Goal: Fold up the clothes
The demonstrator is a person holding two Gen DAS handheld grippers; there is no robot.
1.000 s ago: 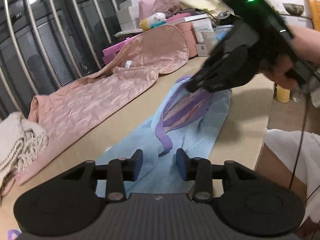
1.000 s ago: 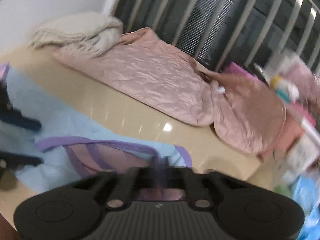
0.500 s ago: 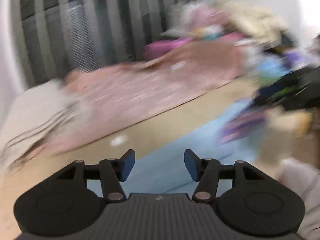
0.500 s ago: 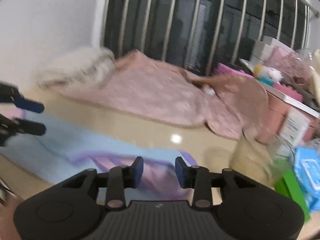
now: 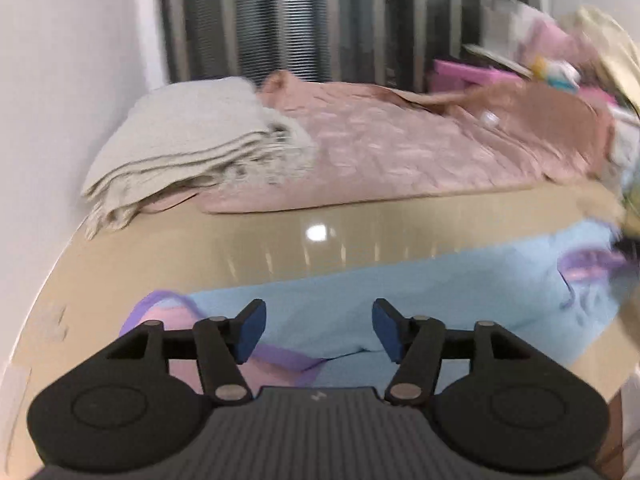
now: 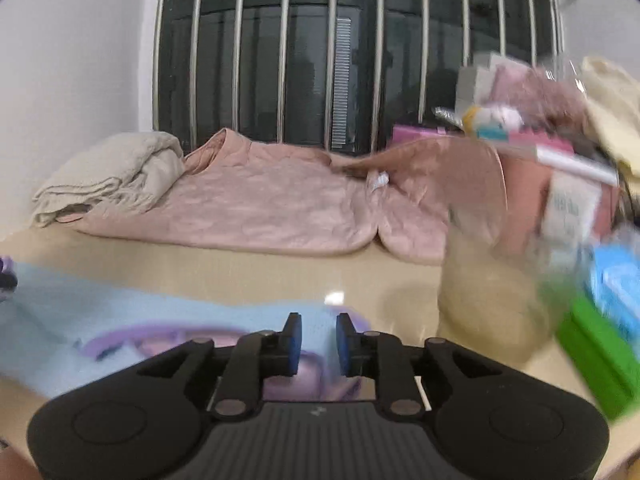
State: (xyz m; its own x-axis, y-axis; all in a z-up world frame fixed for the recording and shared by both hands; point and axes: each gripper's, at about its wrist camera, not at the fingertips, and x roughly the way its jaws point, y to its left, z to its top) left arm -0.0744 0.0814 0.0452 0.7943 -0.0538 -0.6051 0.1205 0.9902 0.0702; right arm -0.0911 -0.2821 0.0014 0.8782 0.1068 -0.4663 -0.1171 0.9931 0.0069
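Note:
A light blue garment with purple trim point(image 5: 420, 292) lies flat along the near edge of the beige table point(image 5: 240, 252). My left gripper point(image 5: 318, 330) is open and empty, just above the garment's left end, near a purple-edged pink part. In the right wrist view the same garment point(image 6: 120, 316) stretches left from my right gripper point(image 6: 318, 346), which is open with a narrow gap, empty, over the purple-trimmed end.
A pink quilted garment point(image 5: 400, 152) point(image 6: 260, 208) lies across the back of the table. A folded beige knit point(image 5: 192, 152) point(image 6: 108, 172) lies at the back left. Boxes, a green box point(image 6: 596, 356) and clutter crowd the right. A barred window stands behind.
My left gripper swung left to the garment's left end and opened wider. My right gripper opened from shut and turned toward the right end. Both views are still motion-blurred.

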